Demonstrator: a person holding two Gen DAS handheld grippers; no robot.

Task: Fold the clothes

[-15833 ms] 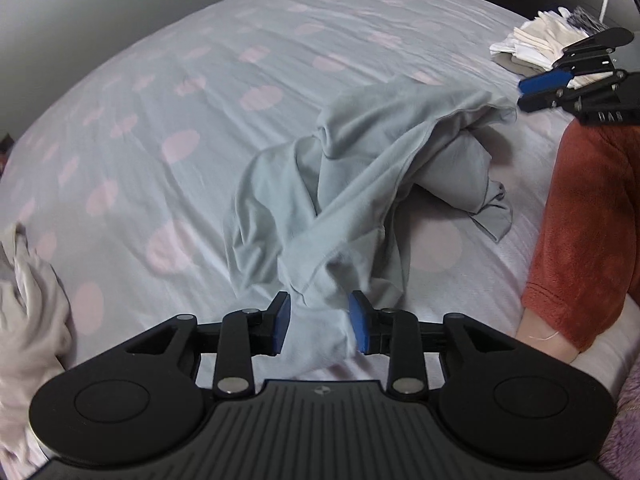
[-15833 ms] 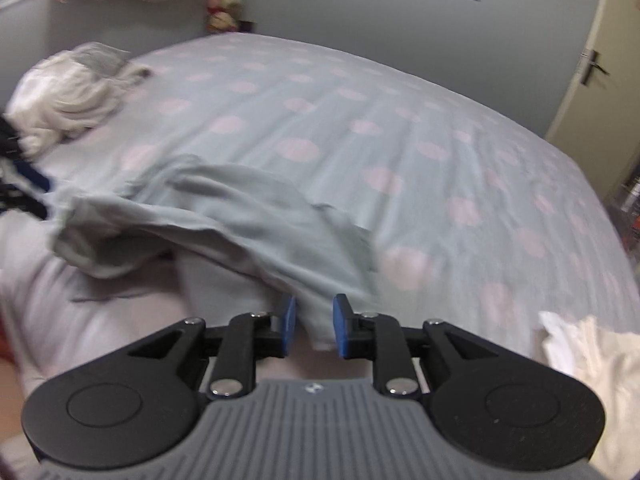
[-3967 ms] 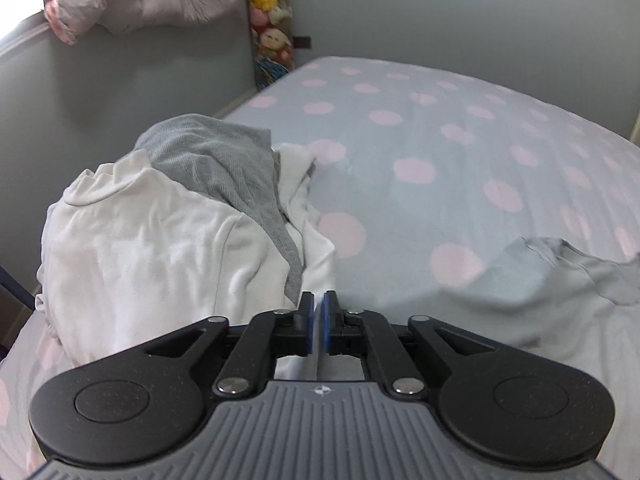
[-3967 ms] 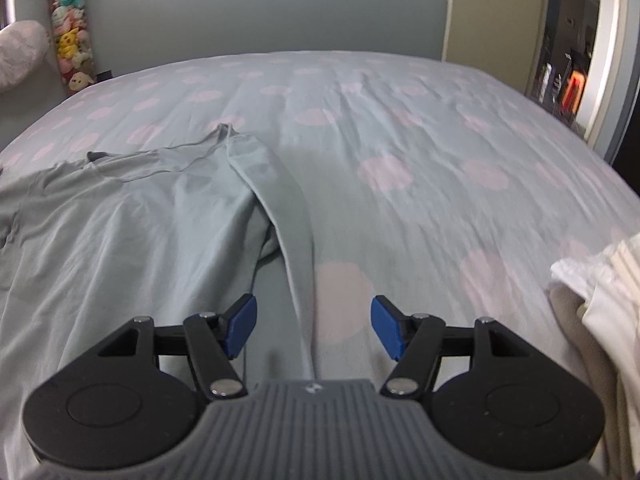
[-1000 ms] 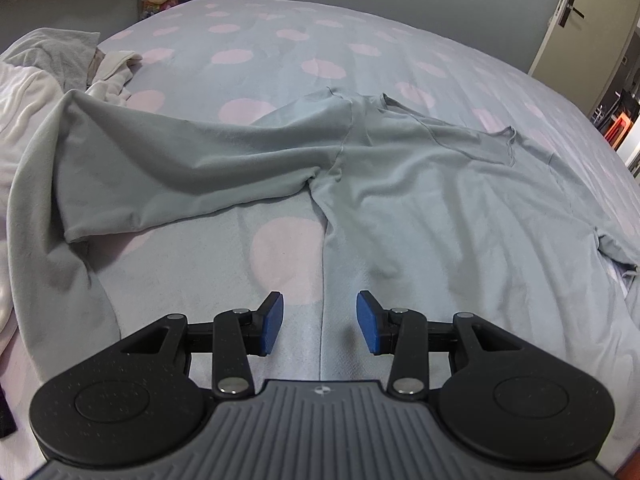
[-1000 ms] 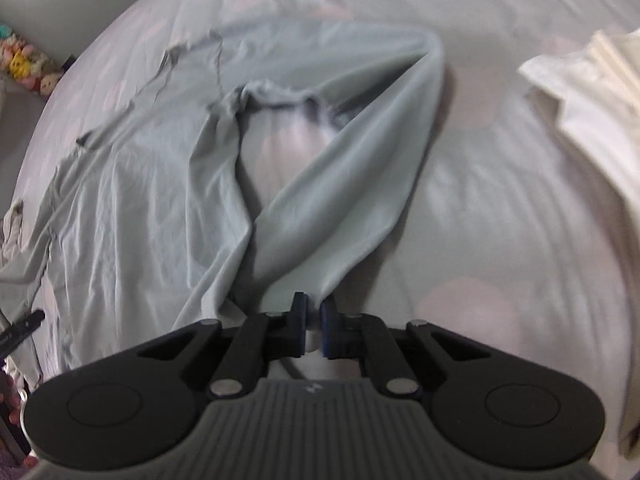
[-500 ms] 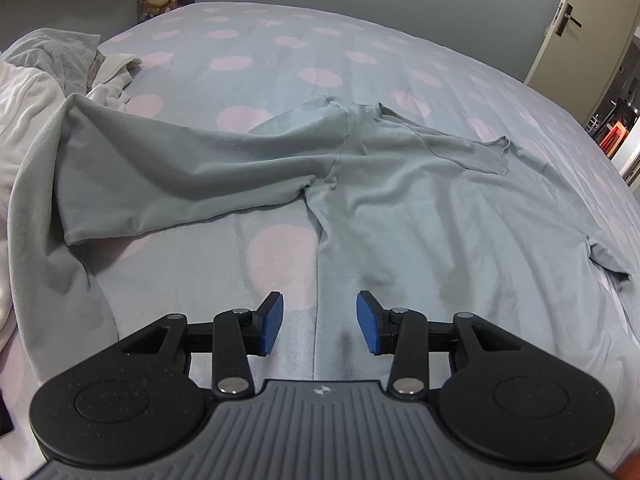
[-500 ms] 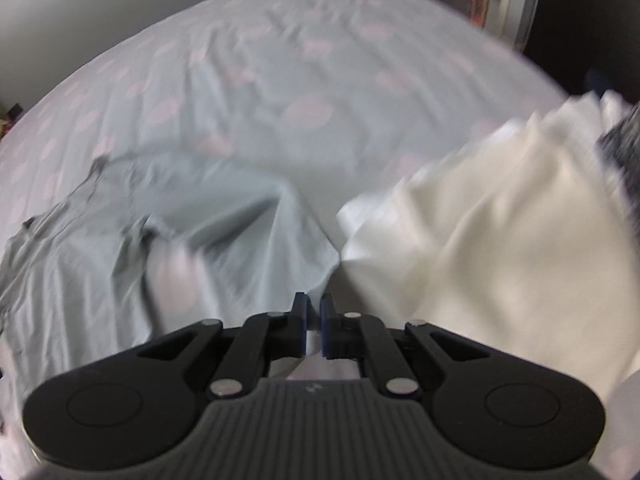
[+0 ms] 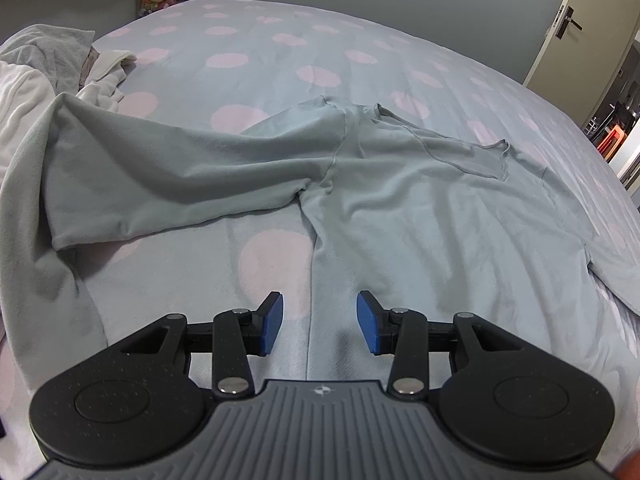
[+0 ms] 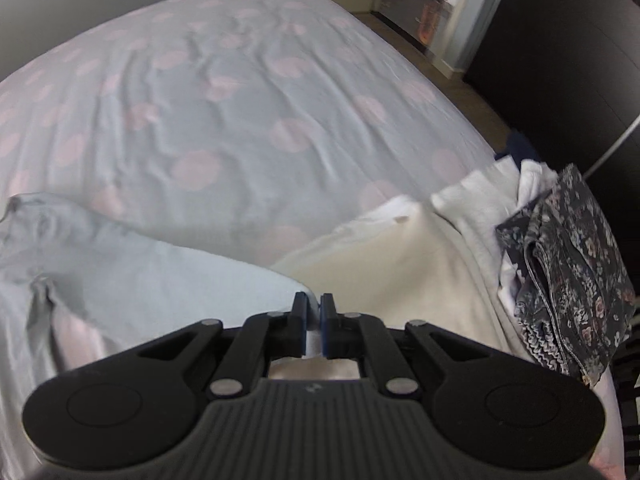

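A pale grey-green long-sleeved top (image 9: 420, 208) lies spread front-down on the bed, neckline far, one sleeve (image 9: 168, 176) stretched out to the left. My left gripper (image 9: 319, 322) hovers open just above its side seam, nothing between the blue pads. In the right wrist view my right gripper (image 10: 314, 308) is shut on the cuff of the other sleeve (image 10: 160, 276), which runs off to the left from the pads, pulled out over a cream garment.
The bed (image 9: 280, 40) has a grey cover with pink dots. A white and grey clothes heap (image 9: 36, 72) lies at the left. A pile of cream, white and dark floral garments (image 10: 560, 248) sits at the right edge, beside a dark wardrobe. A door (image 9: 576, 24) stands behind.
My right gripper has carried the sleeve cuff up and out to the right, stretching the sleeve away from the body toward the folded pile. The left gripper has stayed where it was.
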